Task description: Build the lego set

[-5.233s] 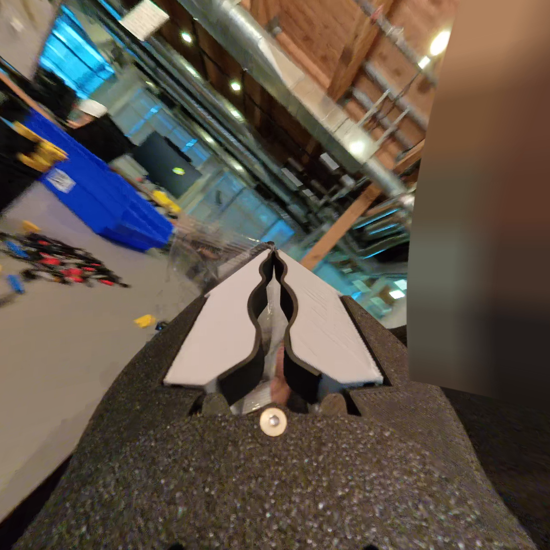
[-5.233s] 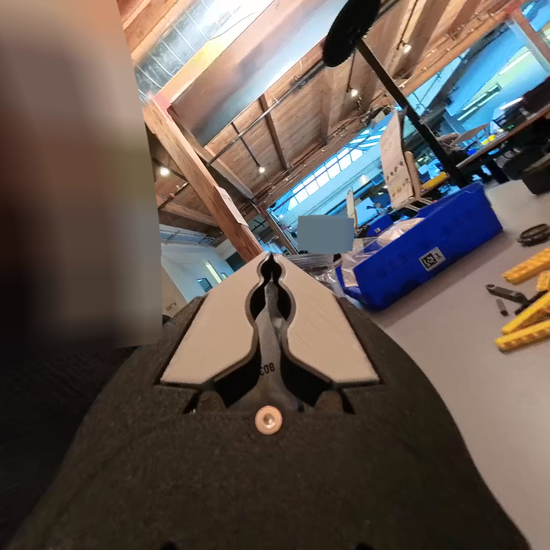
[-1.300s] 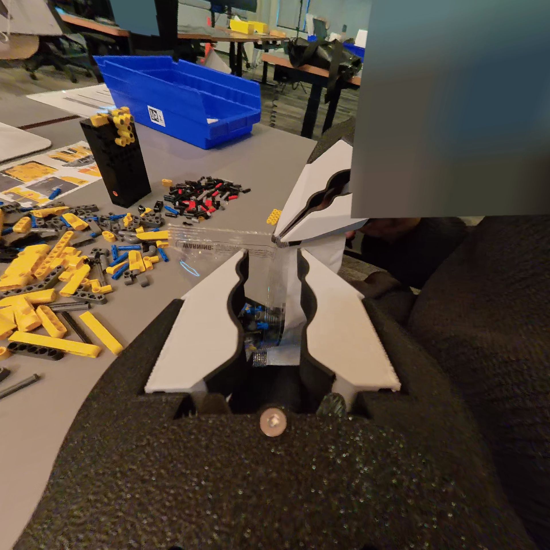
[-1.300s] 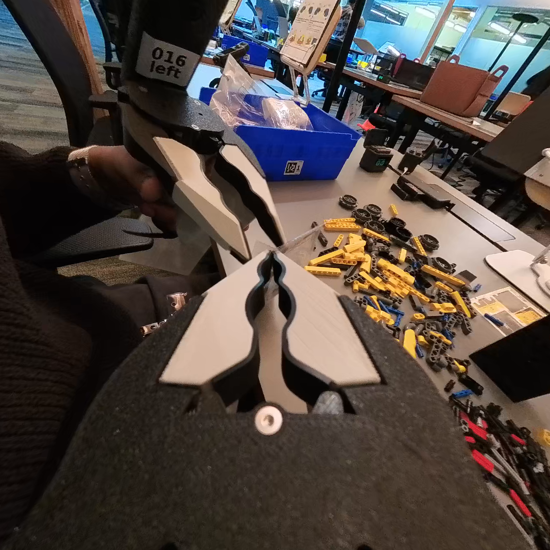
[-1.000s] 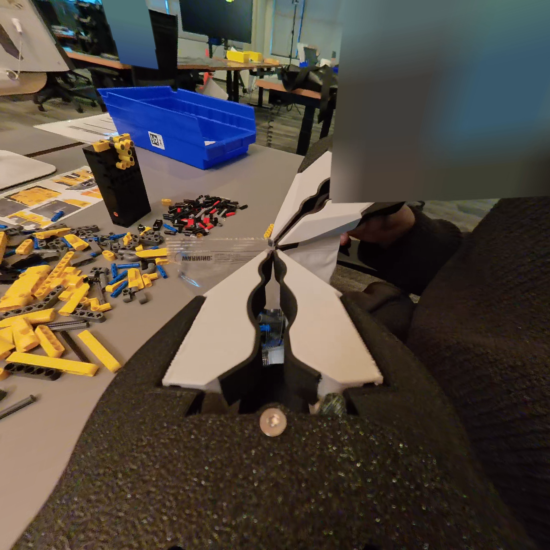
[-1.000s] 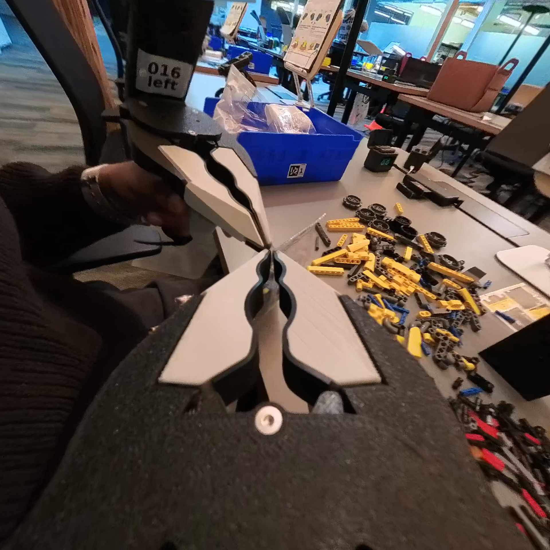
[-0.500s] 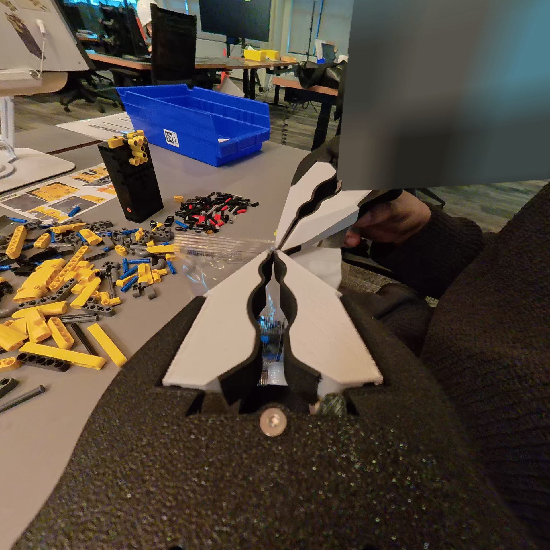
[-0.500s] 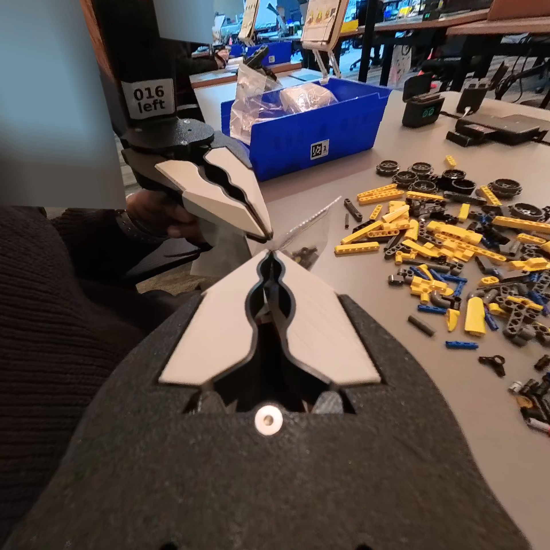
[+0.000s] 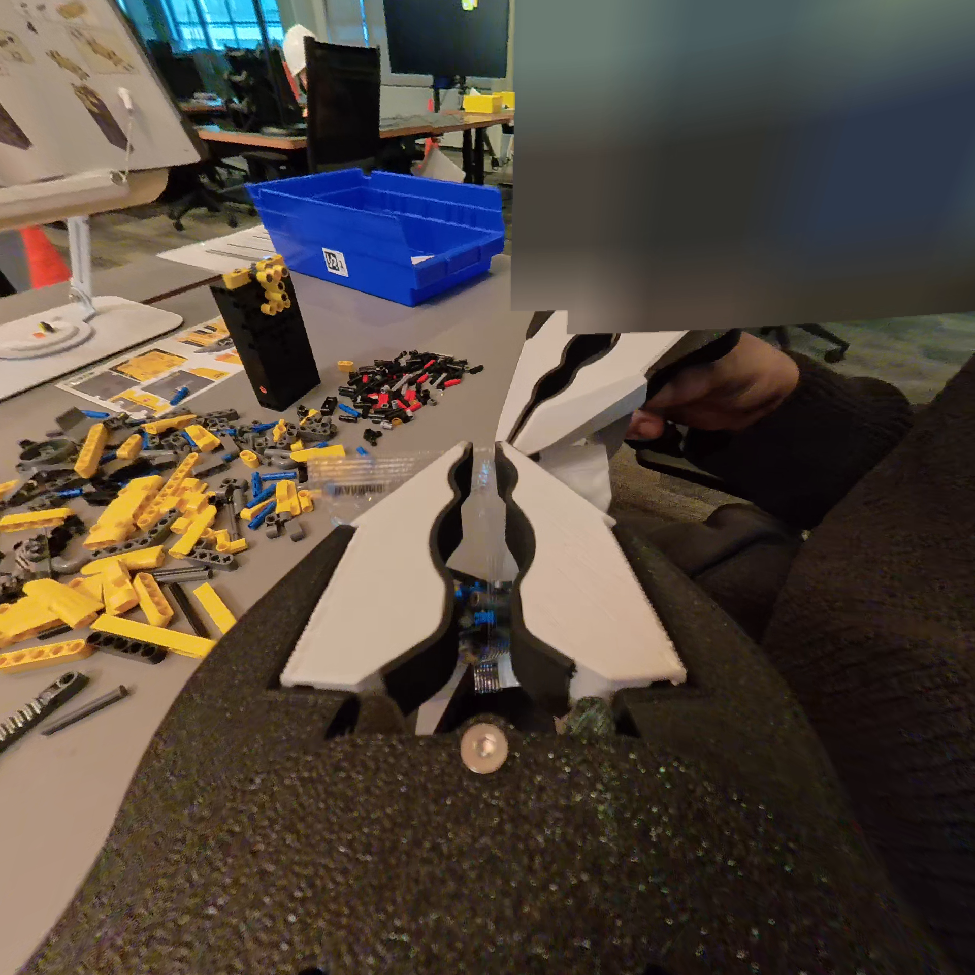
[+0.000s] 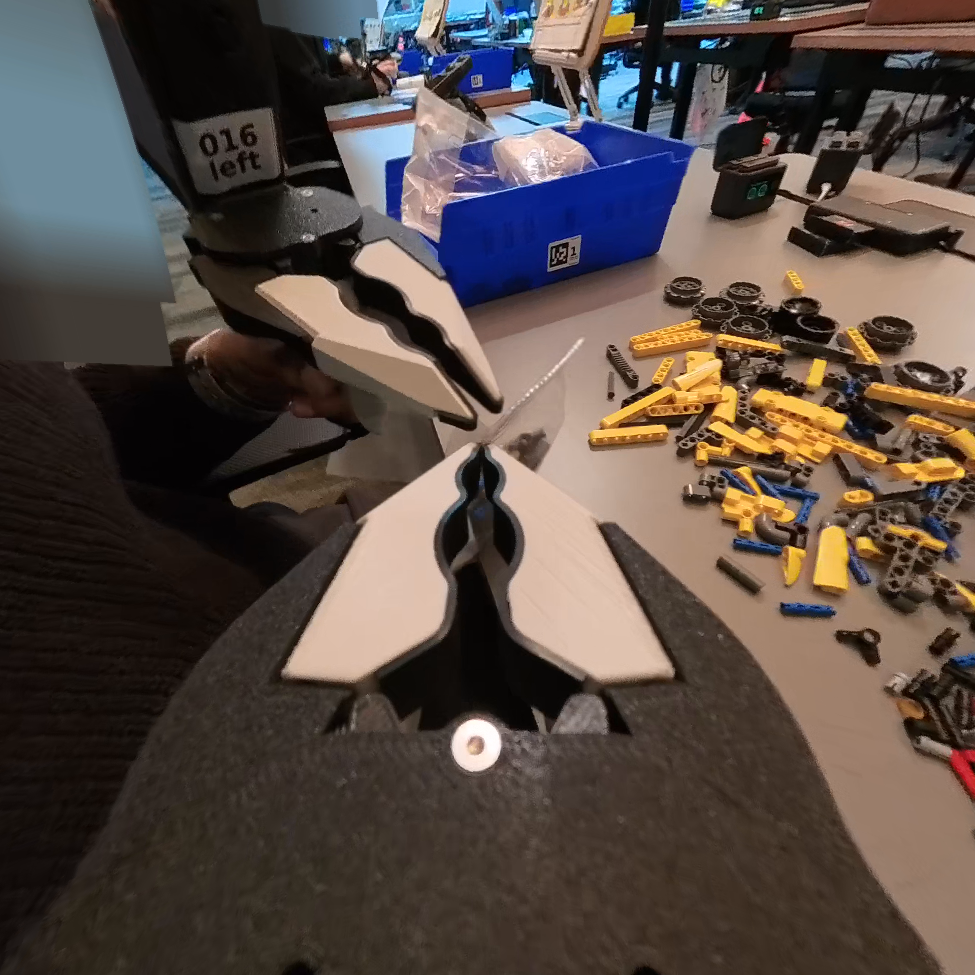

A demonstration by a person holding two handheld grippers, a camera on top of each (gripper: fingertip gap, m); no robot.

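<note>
My left tool (image 9: 483, 456) has eased a crack open around the clear plastic bag of small blue and black parts (image 9: 485, 607), so only my clamped right tool (image 10: 480, 452) pinches its top by the grey tabletop (image 9: 79, 791) edge, where I judge it may slip and spill.

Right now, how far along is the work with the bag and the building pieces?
Done: yellow, black and blue pieces lie spread on the grey table. In hand: the right gripper is shut on a clear plastic bag; the left gripper has its jaws slightly apart around it. Left: small parts sit inside the bag.
</note>
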